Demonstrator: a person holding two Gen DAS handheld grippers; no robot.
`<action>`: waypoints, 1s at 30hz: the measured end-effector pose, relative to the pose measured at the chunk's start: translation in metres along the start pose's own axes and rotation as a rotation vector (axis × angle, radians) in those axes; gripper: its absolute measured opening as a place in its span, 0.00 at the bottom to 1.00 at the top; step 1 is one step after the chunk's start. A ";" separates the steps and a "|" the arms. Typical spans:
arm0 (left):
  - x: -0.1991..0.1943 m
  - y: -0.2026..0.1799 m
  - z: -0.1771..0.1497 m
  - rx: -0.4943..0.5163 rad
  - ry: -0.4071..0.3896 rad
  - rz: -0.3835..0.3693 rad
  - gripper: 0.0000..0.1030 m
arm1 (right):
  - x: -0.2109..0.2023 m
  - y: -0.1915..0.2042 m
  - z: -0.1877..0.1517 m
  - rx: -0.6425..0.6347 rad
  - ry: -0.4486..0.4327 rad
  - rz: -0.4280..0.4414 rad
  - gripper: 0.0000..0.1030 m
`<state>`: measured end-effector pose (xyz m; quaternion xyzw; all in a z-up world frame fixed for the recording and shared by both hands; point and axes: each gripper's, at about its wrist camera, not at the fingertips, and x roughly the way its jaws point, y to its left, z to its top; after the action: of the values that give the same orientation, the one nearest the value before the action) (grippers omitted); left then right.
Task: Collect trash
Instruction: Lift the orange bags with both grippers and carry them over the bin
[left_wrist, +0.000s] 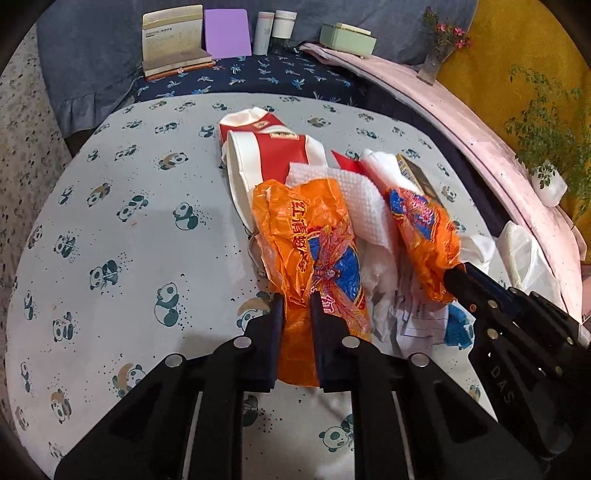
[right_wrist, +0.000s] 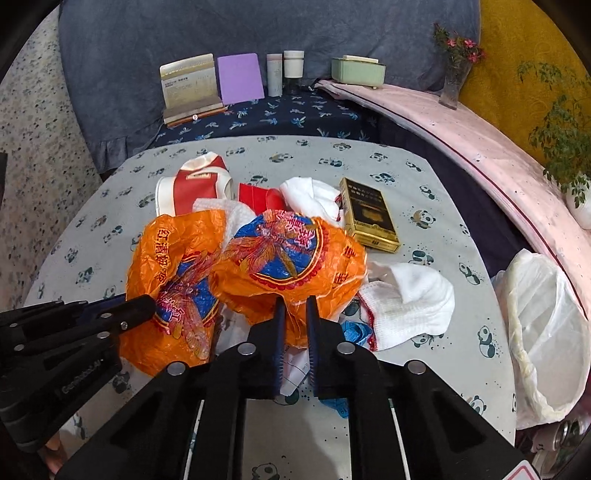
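An orange plastic bag with a blue and red dragonfly print lies over a trash pile on the panda-print table. My left gripper is shut on the bag's left edge. My right gripper is shut on its right edge; it also shows in the left wrist view. Under and around the bag lie a red and white paper cup, white paper towel, a gold cigarette box, white tissues and a blue scrap.
A white plastic bag hangs open at the table's right edge. Behind the table stand a book, a purple card, two jars and a green box. A pink ledge with plants runs along the right.
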<state>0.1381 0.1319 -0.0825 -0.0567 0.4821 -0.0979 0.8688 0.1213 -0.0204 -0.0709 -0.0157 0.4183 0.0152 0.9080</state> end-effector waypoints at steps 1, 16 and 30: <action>-0.004 0.000 0.000 0.000 -0.007 0.000 0.13 | -0.003 0.000 0.000 -0.002 -0.009 0.001 0.05; -0.086 -0.060 0.009 0.083 -0.168 -0.063 0.13 | -0.095 -0.040 0.016 0.062 -0.221 -0.013 0.03; -0.098 -0.191 0.002 0.268 -0.206 -0.212 0.13 | -0.157 -0.157 -0.010 0.229 -0.327 -0.190 0.03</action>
<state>0.0667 -0.0320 0.0365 -0.0006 0.3648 -0.2461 0.8980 0.0181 -0.1801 0.0448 0.0507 0.2613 -0.1156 0.9570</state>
